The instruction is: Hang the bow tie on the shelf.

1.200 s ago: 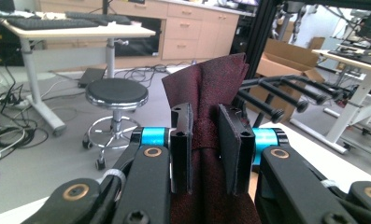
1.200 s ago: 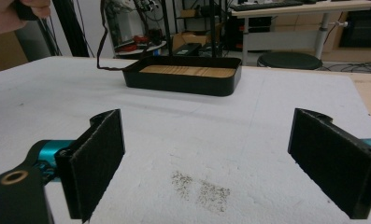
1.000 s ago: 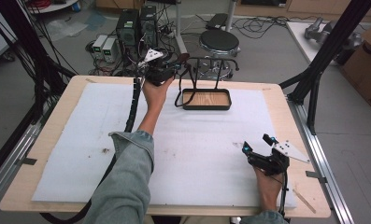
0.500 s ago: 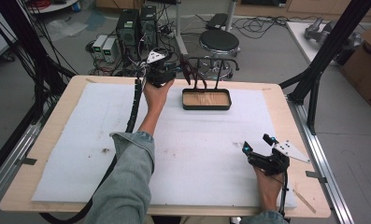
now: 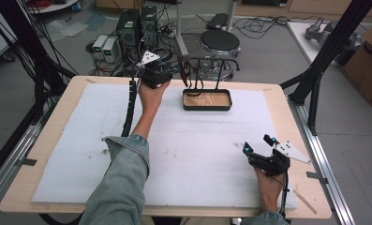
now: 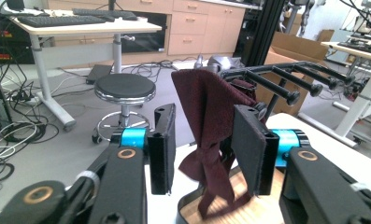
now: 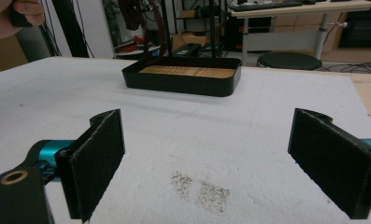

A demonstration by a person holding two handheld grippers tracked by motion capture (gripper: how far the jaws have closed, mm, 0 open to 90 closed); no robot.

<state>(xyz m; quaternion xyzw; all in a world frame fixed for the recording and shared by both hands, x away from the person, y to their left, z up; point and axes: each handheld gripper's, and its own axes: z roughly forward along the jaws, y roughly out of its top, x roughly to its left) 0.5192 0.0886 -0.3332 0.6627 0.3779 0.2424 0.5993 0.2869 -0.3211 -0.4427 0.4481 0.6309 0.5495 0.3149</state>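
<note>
Big white foam mat (image 5: 80, 140) covers the tabletop (image 5: 52, 108). At its far edge sits the black rack with its wooden tray (image 5: 207, 99). Draped over the rack's left rod hangs a dark red cloth (image 6: 211, 121). The left hand-held gripper (image 6: 204, 140) straddles it, jaws apart, not clamped. Near right corner, the right hand-held gripper (image 5: 257, 146) rests on the mat, jaws wide apart.

two hand-held grippers (image 5: 167, 75) (image 5: 257, 145), one maroon cloth (image 6: 211, 126), one rack (image 5: 207, 86).
</note>
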